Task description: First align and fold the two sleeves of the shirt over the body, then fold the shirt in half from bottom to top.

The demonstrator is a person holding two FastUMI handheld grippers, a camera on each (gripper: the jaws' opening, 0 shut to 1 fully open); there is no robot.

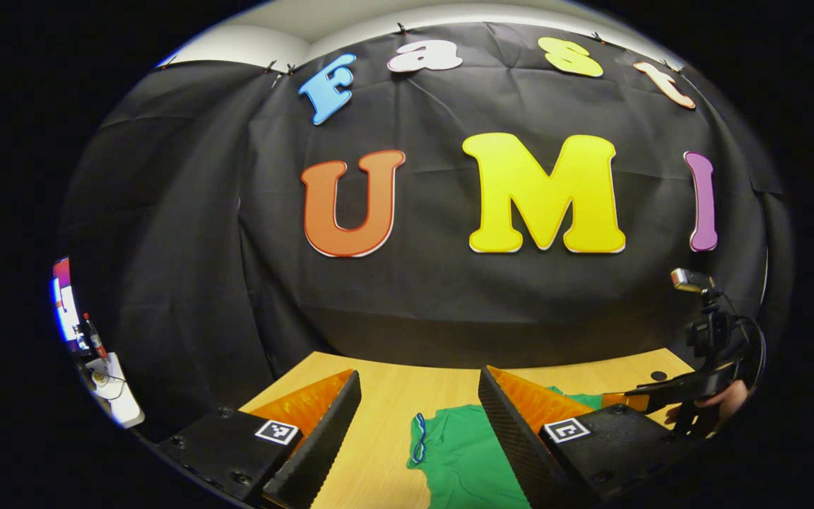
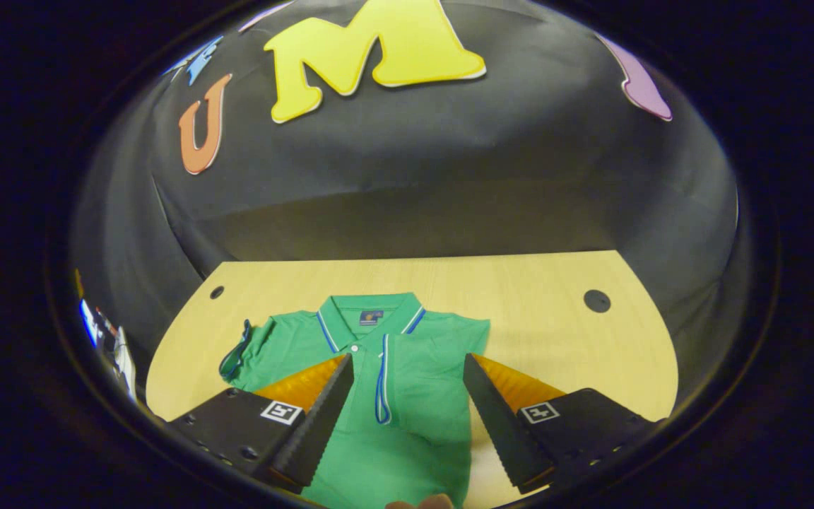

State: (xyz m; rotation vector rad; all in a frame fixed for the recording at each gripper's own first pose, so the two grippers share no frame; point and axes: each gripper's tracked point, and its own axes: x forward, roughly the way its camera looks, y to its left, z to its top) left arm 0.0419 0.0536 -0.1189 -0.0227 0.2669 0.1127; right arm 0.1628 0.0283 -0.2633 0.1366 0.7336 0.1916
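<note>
The left gripper (image 1: 417, 431) hangs with its jaws spread wide and nothing between them, above the desk (image 1: 393, 396) and the unfolded sleeve (image 1: 460, 452) of the green shirt (image 2: 386, 382). The shirt lies flat near the desk's front edge, collar toward the back edge, its other sleeve folded over the body. The right gripper (image 2: 403, 417) is likewise wide open and empty above the shirt's body.
</note>
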